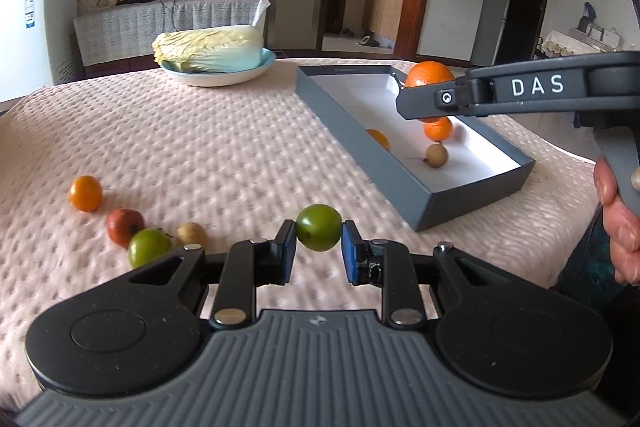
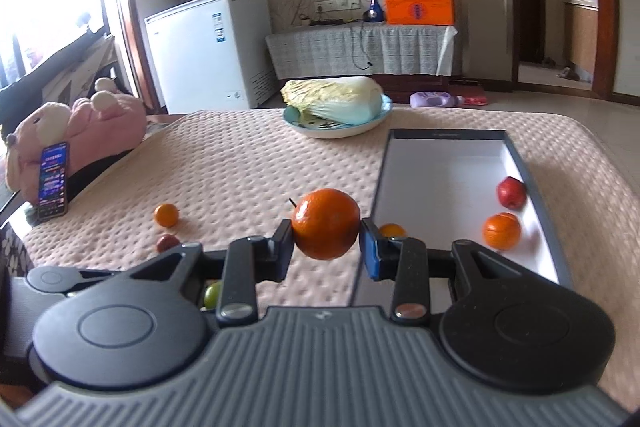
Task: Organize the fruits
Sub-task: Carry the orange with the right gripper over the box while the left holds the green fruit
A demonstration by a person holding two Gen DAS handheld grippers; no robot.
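Gray box (image 1: 472,203) with white inside sits open on the table (image 1: 200,147), at 2 o'clock in the left wrist view. In it, left view: a small orange (image 1: 438,129), a half-hidden orange fruit (image 1: 378,138) by the near wall, a brown longan (image 1: 437,155) with stem. Right wrist view shows the same box (image 2: 548,195) at 2 o'clock holding a red fruit (image 2: 511,192) and an orange (image 2: 501,231) by the right wall, plus a small orange fruit (image 2: 391,229) partly behind the fingertip.

Blue-rimmed plate (image 1: 256,69) at 12 o'clock carries a napa cabbage (image 1: 208,51); same plate (image 2: 344,131) and cabbage (image 2: 332,101) in the right view.

Left gripper (image 1: 319,247) is clamped on a green fruit (image 1: 319,233), pads touching both sides, held above the table. Right gripper (image 2: 327,247) is clamped on a large orange (image 2: 325,223) with a short stem, held just left of the box edge; in the left view it reaches in from 3 o'clock over the box, orange (image 1: 430,75) showing above its finger, person's hand (image 1: 620,219) on the handle.

Loose on the table at 9 o'clock, left view: small orange fruit (image 1: 85,193), red fruit (image 1: 125,230), green fruit (image 1: 149,247), brownish fruit (image 1: 192,233), the last three close together.

Right view, 9 o'clock: pink plush toy (image 2: 80,123) with a lit phone (image 2: 53,179) leaning on it.
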